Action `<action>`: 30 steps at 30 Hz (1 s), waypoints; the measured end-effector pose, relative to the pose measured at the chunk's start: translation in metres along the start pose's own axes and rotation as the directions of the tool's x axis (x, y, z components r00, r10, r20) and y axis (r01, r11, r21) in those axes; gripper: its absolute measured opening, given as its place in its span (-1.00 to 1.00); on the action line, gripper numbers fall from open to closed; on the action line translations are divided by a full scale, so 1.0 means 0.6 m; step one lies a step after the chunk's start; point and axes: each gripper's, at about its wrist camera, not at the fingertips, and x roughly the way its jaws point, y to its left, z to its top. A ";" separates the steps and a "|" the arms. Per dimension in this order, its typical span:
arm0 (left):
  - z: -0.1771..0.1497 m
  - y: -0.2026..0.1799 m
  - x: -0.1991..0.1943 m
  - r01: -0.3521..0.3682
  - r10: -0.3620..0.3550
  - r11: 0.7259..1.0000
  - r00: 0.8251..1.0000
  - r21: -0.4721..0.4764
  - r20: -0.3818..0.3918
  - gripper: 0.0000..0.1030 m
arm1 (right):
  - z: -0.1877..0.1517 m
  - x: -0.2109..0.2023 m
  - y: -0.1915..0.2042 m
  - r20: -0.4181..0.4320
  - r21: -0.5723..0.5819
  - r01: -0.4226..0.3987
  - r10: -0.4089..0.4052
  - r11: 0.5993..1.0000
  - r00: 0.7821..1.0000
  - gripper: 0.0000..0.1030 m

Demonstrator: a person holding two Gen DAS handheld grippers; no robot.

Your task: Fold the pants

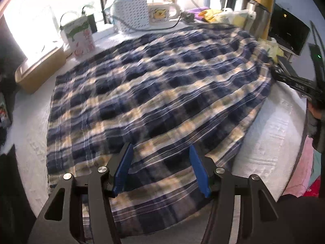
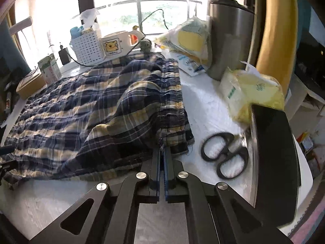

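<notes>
Two grippers work over the plaid pants (image 1: 154, 93) spread on a white table (image 1: 270, 142). Seen from its own wrist view, the left gripper (image 1: 161, 152) has its blue pads apart, hovering over the near edge of the cloth, with fabric lying below and between them, unpinched. The right gripper (image 2: 162, 152) has its jaws pressed together on the corner of the gathered waistband. Scissors (image 2: 225, 154) lie just right of that corner.

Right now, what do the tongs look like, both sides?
Same build. Left tongs: black angular linkage arms with triangular cutouts, silver round pivot bolts, blue flat pads. Right tongs: identical black arms, silver bolts, blue pads with ribbed inner faces. No cables visible.
</notes>
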 end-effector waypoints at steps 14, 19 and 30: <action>-0.027 0.098 -0.013 -0.125 0.125 0.989 0.992 -0.078 -0.008 0.12 | -0.010 -0.016 -0.003 -0.019 0.036 0.035 -0.034 0.999 0.999 -0.97; -0.058 0.126 -0.046 -0.127 0.132 0.985 0.991 -0.115 0.028 0.12 | 0.009 -0.045 -0.006 0.014 0.063 0.020 -0.021 0.998 1.000 -0.95; -0.104 0.189 -0.062 -0.199 0.207 0.965 0.978 -0.168 0.032 0.34 | 0.015 -0.061 -0.002 0.025 0.089 0.068 -0.071 0.994 0.997 0.15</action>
